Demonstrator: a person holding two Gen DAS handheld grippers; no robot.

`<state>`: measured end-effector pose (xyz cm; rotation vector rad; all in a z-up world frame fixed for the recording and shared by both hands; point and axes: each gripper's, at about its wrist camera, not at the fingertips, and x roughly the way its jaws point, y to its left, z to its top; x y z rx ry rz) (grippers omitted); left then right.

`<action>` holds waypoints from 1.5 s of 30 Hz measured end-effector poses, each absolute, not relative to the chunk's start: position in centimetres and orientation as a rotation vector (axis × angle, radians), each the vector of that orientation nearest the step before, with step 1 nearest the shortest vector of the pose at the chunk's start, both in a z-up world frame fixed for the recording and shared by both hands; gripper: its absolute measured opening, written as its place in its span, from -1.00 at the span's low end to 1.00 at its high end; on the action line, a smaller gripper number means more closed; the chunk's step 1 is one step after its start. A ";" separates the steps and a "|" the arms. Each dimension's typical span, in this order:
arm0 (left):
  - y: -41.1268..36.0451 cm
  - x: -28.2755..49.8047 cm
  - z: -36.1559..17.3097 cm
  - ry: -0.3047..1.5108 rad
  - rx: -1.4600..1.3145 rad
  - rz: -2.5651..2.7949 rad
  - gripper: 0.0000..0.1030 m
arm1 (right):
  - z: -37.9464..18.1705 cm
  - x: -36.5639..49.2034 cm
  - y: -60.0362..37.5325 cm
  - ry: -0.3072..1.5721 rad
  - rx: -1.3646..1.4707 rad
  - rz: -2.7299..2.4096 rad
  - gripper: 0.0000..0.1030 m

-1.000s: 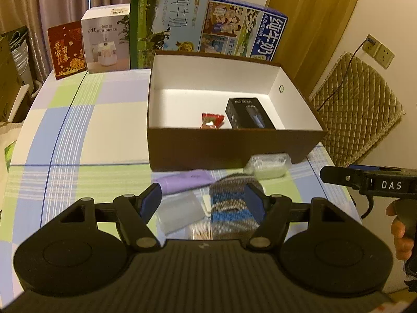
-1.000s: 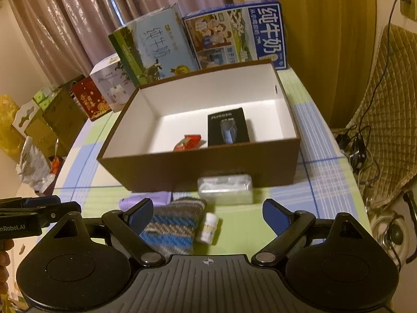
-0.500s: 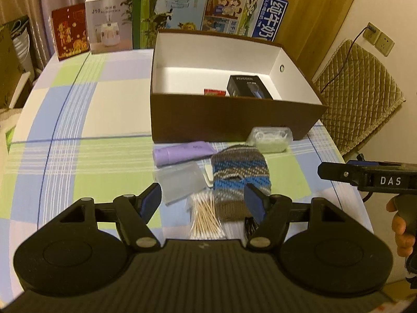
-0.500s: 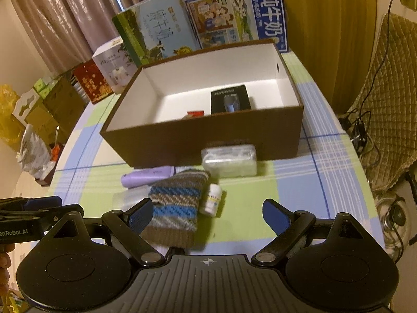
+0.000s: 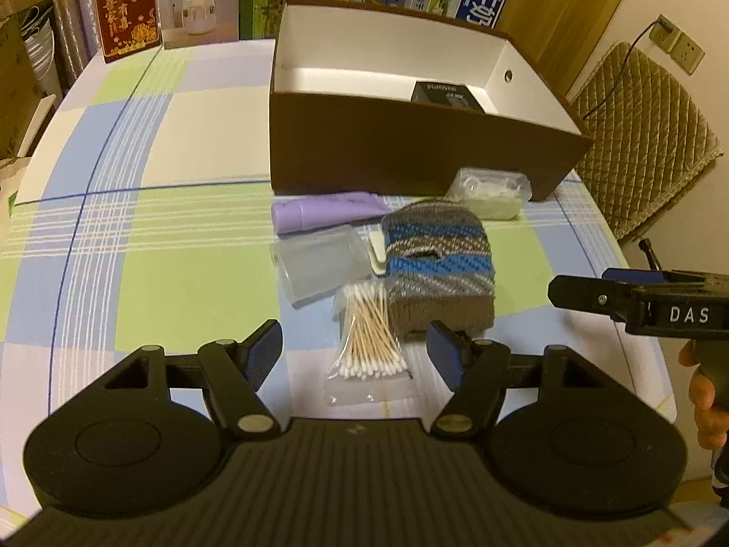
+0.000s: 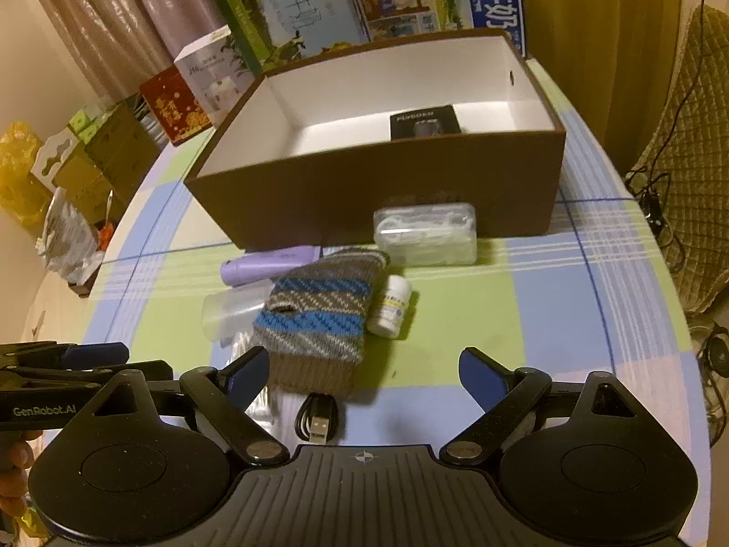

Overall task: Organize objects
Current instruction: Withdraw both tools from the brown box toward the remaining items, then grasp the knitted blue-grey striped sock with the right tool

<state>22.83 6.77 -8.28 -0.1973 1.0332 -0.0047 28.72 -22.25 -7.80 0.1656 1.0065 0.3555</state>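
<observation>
Your left gripper (image 5: 355, 348) hangs spread wide over the cotton-swab bag (image 5: 370, 342), gripping nothing; your right gripper (image 6: 362, 371) — equally spread — holds nothing. The knitted pouch (image 6: 321, 314) lies before the brown box (image 6: 410, 182) — beside the purple tube (image 5: 325, 216).

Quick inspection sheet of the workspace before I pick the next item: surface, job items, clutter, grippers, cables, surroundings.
Surface: checked tablecloth.
Job's things: brown box holds a black packet; in front lie purple tube, knit pouch, clear case, cotton swabs, pill bottle, clear floss box.
Clutter: nothing seen.
Grippers: left gripper and right gripper, jaws open, empty.
Cables: USB cable.
Surroundings: cartons behind, quilted chair.
</observation>
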 end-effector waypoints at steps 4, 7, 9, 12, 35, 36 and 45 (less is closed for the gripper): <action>6.4 22.8 -9.8 1.058 -0.175 0.002 0.26 | -8.9 28.9 -22.3 1.026 0.182 0.352 0.71; 6.4 23.0 -10.8 1.079 -0.189 0.005 0.26 | -9.6 29.1 -22.3 1.037 0.182 0.351 0.65; 6.5 23.1 -11.2 1.085 -0.190 0.011 0.26 | -10.0 29.3 -22.0 1.040 0.176 0.354 0.54; 6.7 23.6 -11.7 1.089 -0.190 0.023 0.26 | -10.7 29.6 -21.7 1.036 0.179 0.361 0.41; 8.0 26.2 -13.2 1.105 -0.199 0.081 0.26 | -14.4 34.6 -19.2 0.987 0.218 0.412 -0.26; 8.0 26.2 -13.2 1.105 -0.200 0.079 0.26 | -14.4 34.7 -19.1 0.984 0.220 0.428 -0.37; 7.4 26.0 -13.4 1.106 -0.205 0.053 0.26 | -12.4 33.8 -19.5 0.903 0.233 0.505 -0.84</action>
